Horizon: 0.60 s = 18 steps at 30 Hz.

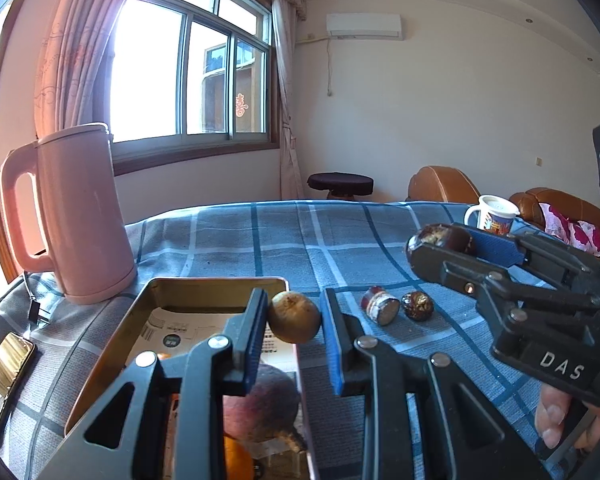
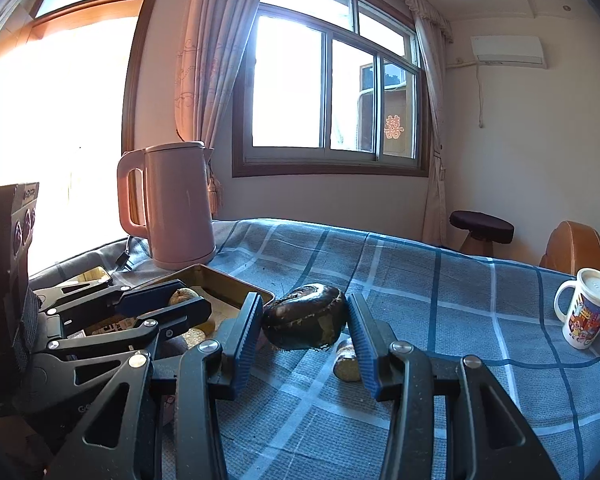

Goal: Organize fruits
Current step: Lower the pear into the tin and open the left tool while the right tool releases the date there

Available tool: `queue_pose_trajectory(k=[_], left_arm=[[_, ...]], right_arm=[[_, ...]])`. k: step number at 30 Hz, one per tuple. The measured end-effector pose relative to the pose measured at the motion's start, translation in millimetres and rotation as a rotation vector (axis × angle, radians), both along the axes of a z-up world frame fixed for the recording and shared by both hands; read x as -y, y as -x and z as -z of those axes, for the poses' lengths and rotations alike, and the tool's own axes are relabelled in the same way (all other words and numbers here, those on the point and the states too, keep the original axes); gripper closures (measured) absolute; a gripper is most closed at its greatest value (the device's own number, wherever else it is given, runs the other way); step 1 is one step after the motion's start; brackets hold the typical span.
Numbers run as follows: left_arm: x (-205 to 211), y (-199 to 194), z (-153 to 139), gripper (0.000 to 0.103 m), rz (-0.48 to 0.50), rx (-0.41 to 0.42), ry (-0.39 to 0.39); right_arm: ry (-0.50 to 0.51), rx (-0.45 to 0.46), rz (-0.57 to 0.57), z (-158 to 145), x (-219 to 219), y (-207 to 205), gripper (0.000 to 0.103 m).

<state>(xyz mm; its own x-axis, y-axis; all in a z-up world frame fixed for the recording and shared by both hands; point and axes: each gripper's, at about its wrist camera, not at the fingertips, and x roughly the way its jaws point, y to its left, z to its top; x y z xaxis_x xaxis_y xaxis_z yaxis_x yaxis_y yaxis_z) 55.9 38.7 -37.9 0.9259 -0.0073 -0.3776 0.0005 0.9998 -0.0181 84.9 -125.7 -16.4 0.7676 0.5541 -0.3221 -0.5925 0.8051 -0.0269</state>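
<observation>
My left gripper (image 1: 294,298) is shut on a round brown fruit (image 1: 294,318), held just over the right rim of a gold tin tray (image 1: 112,344). Inside the tray lie a reddish-purple fruit (image 1: 268,400) and an orange (image 1: 236,460) on printed paper. My right gripper (image 2: 304,300) is shut on a dark purple, scuffed fruit (image 2: 304,324) above the blue checked cloth. On the cloth sit a short red-wrapped cylinder (image 1: 380,306) and a dark wrinkled fruit (image 1: 419,306). In the right wrist view my left gripper (image 2: 192,296) hovers over the tray (image 2: 220,280).
A pink kettle (image 1: 80,216) stands behind the tray at the back left, its cord trailing on the cloth. A phone (image 1: 4,376) lies left of the tray. A printed mug (image 2: 584,312) stands at the far right. Beyond the table are a stool and brown armchairs.
</observation>
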Motion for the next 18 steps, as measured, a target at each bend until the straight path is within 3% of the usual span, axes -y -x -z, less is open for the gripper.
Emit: queue_pose_trajectory(k=[18], left_arm=[[-74, 7, 3, 0.075, -0.141, -0.032, 0.052]], right_arm=[[0.021, 0.011, -0.098, -7, -48, 4, 0.057]])
